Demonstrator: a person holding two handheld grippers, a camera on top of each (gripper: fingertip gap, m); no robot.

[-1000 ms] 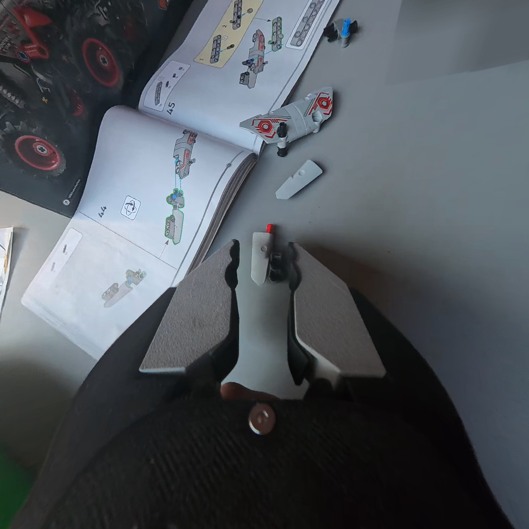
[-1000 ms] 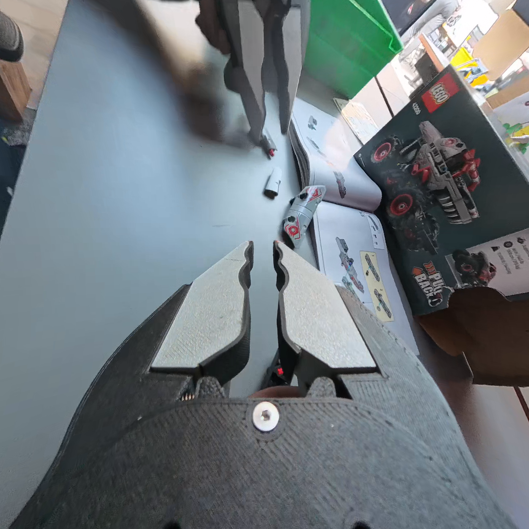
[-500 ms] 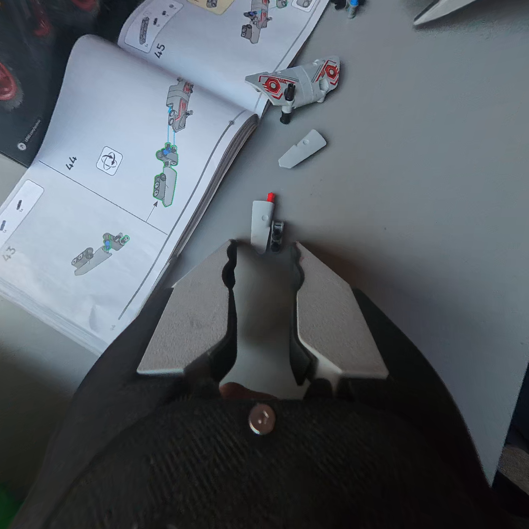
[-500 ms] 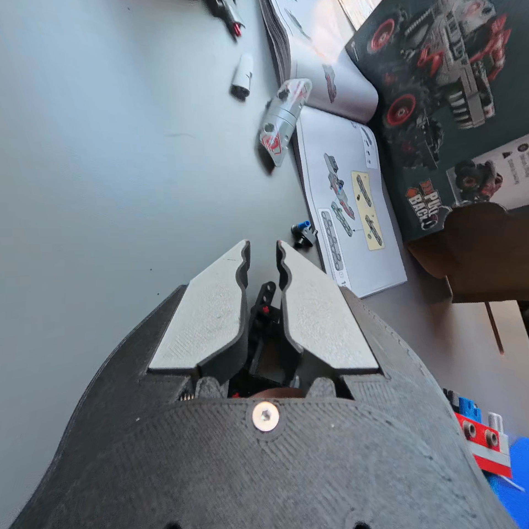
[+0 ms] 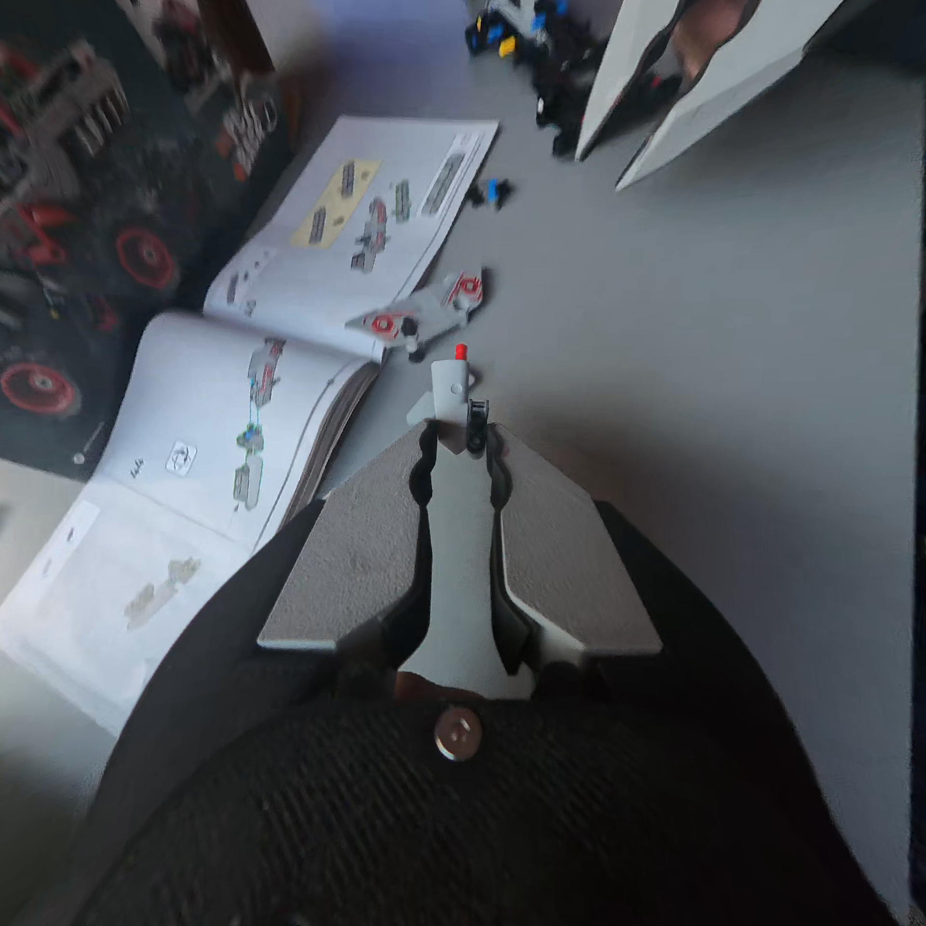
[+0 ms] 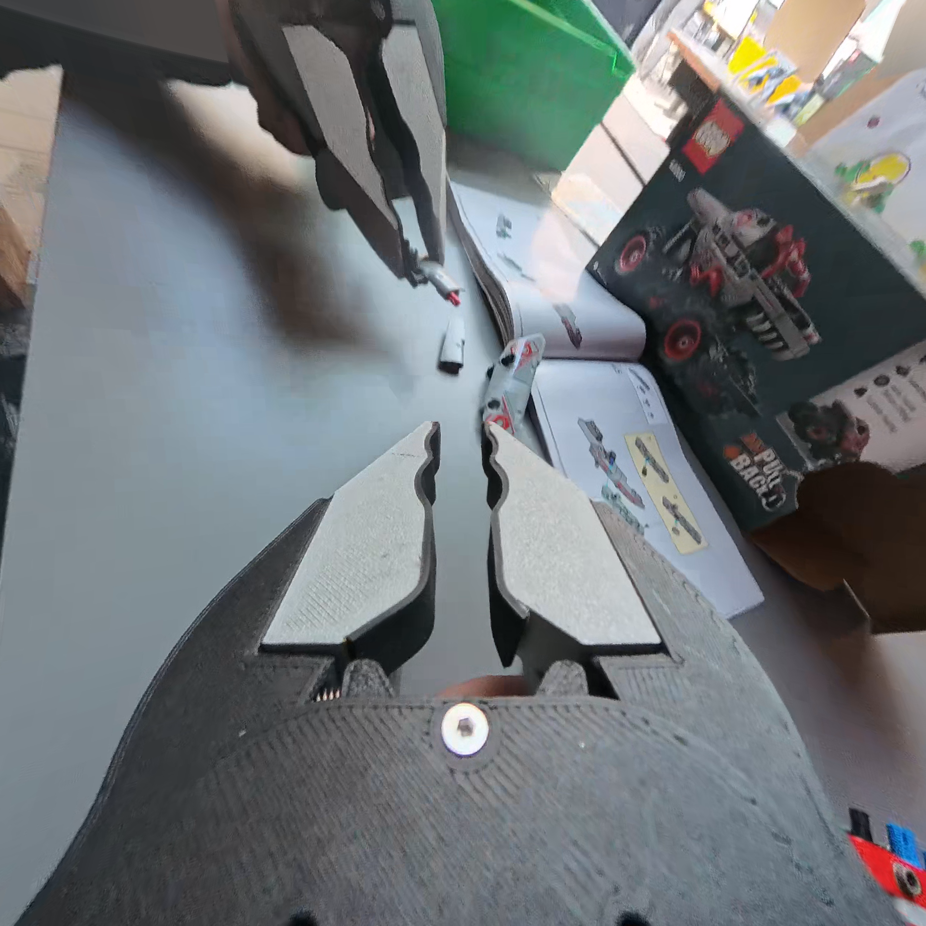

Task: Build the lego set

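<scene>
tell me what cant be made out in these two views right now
- Left wrist view: the lower end of the small grey piece with the red pin lies behind the left gripper fingertips.
- Left wrist view: the lego box and instruction booklet are motion-blurred, the box cut by the left edge.
- Left wrist view: the parts pile is blurred and partly behind the right gripper.
- Right wrist view: the red and blue parts are cut by the corner.

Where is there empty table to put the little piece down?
Bare grey table lies open beside the loose grey panel, away from the instruction booklet. Crowded: the booklet's edge, with the stickered piece, and the box beyond.
</scene>
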